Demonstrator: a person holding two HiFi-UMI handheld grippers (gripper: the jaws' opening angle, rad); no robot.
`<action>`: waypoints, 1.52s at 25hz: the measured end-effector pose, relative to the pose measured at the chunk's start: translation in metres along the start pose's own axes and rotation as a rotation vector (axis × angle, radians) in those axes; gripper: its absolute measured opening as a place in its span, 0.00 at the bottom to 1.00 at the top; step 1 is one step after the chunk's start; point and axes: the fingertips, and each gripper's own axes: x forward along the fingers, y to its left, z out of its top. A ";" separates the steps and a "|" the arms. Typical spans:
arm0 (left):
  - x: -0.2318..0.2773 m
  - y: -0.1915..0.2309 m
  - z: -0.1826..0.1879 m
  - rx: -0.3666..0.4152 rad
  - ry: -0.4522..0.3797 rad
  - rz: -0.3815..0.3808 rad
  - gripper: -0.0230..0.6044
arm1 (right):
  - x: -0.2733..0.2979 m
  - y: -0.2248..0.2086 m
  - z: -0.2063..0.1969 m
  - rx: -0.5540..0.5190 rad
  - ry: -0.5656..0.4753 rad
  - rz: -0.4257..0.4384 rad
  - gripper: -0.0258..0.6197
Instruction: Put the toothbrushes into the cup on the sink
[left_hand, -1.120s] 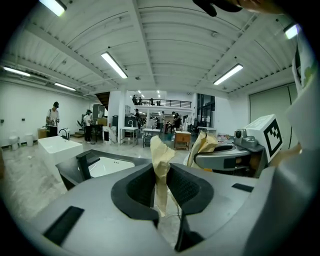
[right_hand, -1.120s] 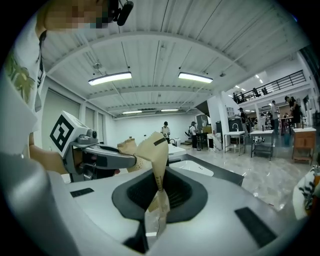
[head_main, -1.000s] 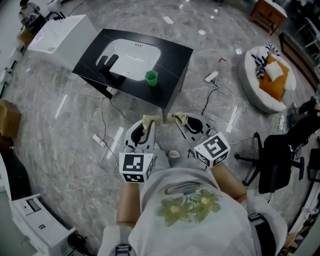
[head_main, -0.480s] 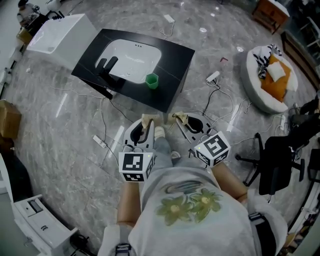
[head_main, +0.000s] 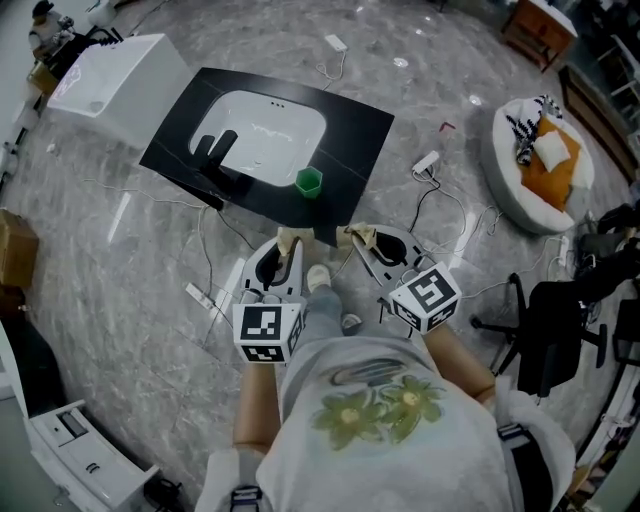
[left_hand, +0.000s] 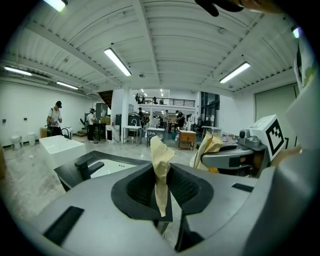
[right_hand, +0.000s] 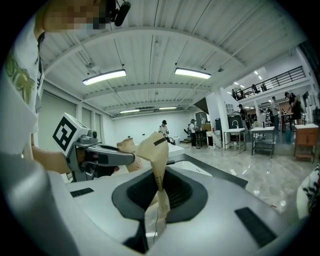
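The person stands on the floor a little short of the sink (head_main: 365, 115), close to its near corner, and holds both tools low and forward, side by side, pointing toward it; I judge this to be a carrying posture for the approach, not a working one; the left gripper (head_main: 290, 238) has its two jaws brought together, the tan-taped tips pressed flat on each other, and its own view shows nothing between them except the tape; the right gripper (head_main: 357, 236) is closed in the same way, tips meeting, with no object in them; so both come to the sink with nothing held; the cup (head_main: 308, 180), green and upright, stands on the black top of the sink, just beside the near side of the white basin (head_main: 265, 120), and the dark faucet (head_main: 215, 148) is at the basin's other side; the cup lies ahead of the left gripper, beyond the sink's near edge, well apart from both pairs of tips; no toothbrush is found in any view, neither on the sink nor on the floor near it, so I cannot tell where they lie
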 end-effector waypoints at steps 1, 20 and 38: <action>0.004 0.005 0.002 -0.003 -0.002 -0.001 0.18 | 0.005 -0.003 0.003 -0.003 -0.002 -0.002 0.13; 0.057 0.067 0.048 -0.002 -0.057 -0.058 0.18 | 0.067 -0.043 0.068 -0.040 -0.067 -0.073 0.13; 0.097 0.121 0.059 -0.013 -0.072 -0.105 0.18 | 0.128 -0.074 0.073 -0.025 -0.063 -0.125 0.13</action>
